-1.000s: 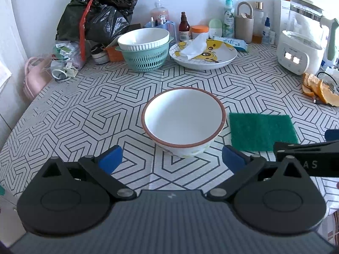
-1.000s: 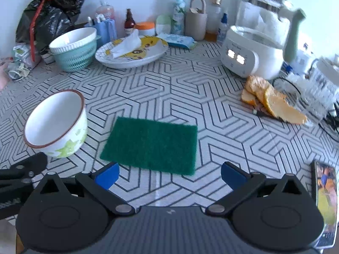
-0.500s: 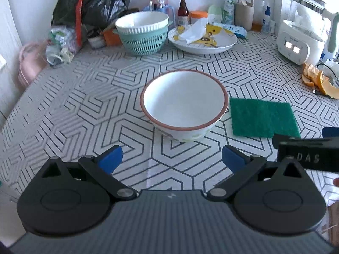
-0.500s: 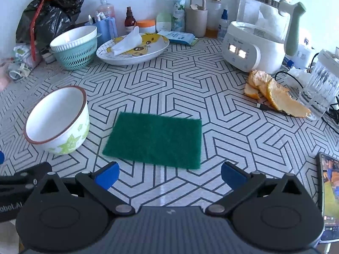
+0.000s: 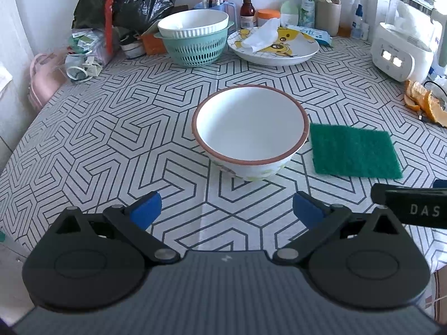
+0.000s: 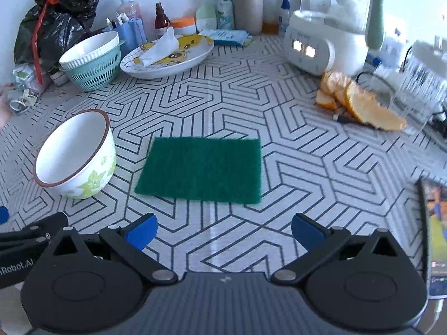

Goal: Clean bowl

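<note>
A white bowl (image 5: 250, 128) with a brown rim and green leaf print stands upright on the patterned table; it also shows in the right wrist view (image 6: 75, 153). A flat green scouring pad (image 5: 353, 150) lies just right of it, and in the right wrist view (image 6: 201, 166) straight ahead. My left gripper (image 5: 226, 209) is open and empty, a short way in front of the bowl. My right gripper (image 6: 222, 230) is open and empty, just short of the pad's near edge.
At the back stand a teal colander holding a white dish (image 5: 195, 39), a cartoon plate with a tissue (image 5: 273, 46), bottles, a black bag (image 5: 125, 2) and a white kettle base (image 6: 321, 47). Orange peels (image 6: 360, 103) and a phone (image 6: 435, 237) lie right.
Both grippers have moved slightly forward toward the table; the bowl and the pad look a little nearer. Neither the bowl nor the pad has moved. Both jaws stay open.
</note>
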The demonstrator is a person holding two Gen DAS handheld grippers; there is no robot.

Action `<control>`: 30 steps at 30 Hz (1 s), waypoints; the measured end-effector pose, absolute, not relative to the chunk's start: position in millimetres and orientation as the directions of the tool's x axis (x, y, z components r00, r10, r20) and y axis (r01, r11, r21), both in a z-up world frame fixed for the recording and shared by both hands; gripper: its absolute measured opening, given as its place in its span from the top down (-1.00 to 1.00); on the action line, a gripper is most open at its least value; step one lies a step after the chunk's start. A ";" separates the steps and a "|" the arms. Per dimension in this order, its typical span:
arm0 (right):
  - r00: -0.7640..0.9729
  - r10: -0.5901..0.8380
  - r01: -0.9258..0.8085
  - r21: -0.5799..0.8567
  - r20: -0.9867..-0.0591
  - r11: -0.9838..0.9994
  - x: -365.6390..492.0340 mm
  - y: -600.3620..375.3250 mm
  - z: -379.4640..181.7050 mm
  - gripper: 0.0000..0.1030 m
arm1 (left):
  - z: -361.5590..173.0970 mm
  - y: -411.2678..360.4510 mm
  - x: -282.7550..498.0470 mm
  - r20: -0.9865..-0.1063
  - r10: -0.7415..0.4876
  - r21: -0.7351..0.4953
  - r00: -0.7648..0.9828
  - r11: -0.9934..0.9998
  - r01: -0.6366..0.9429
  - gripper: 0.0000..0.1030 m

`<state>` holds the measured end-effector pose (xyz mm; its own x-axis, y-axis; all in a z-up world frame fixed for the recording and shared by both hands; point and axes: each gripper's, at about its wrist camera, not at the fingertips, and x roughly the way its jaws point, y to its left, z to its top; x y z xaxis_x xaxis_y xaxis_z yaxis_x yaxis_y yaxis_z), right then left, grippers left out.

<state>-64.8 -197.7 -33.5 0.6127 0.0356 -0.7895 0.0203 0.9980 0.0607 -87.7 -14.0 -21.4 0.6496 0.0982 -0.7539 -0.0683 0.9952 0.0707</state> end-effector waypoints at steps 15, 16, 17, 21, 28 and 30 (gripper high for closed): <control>0.616 0.029 -0.006 0.032 -0.787 0.999 -67.1 -189.9 -34.5 -0.99 | -22.9 -15.9 -90.1 -0.758 0.092 0.069 0.645 0.996 -0.061 -0.99; 0.615 0.029 -0.006 0.032 -0.788 0.999 -66.6 -189.6 -34.6 -0.99 | -22.8 -16.0 -90.2 -0.758 0.093 0.071 0.645 0.996 -0.060 -0.99; 0.615 0.030 -0.007 0.032 -0.788 0.999 -66.2 -189.3 -34.8 -0.99 | -22.6 -15.7 -90.2 -0.758 0.093 0.071 0.645 0.996 -0.060 -0.99; 0.614 0.038 -0.011 0.040 -0.789 0.999 -67.3 -189.2 -36.7 -0.99 | -21.7 -14.4 -90.0 -0.758 0.095 0.071 0.646 0.995 -0.063 -0.99; 0.617 0.037 -0.010 0.039 -0.786 0.999 -67.2 -191.3 -36.6 -0.99 | -19.4 -22.0 -92.4 -0.743 0.104 0.099 0.661 0.994 -0.045 -0.99; 0.618 0.036 -0.008 0.039 -0.785 0.999 -67.3 -192.2 -36.4 -0.99 | -18.3 -23.7 -92.6 -0.741 0.105 0.106 0.664 0.994 -0.040 -0.99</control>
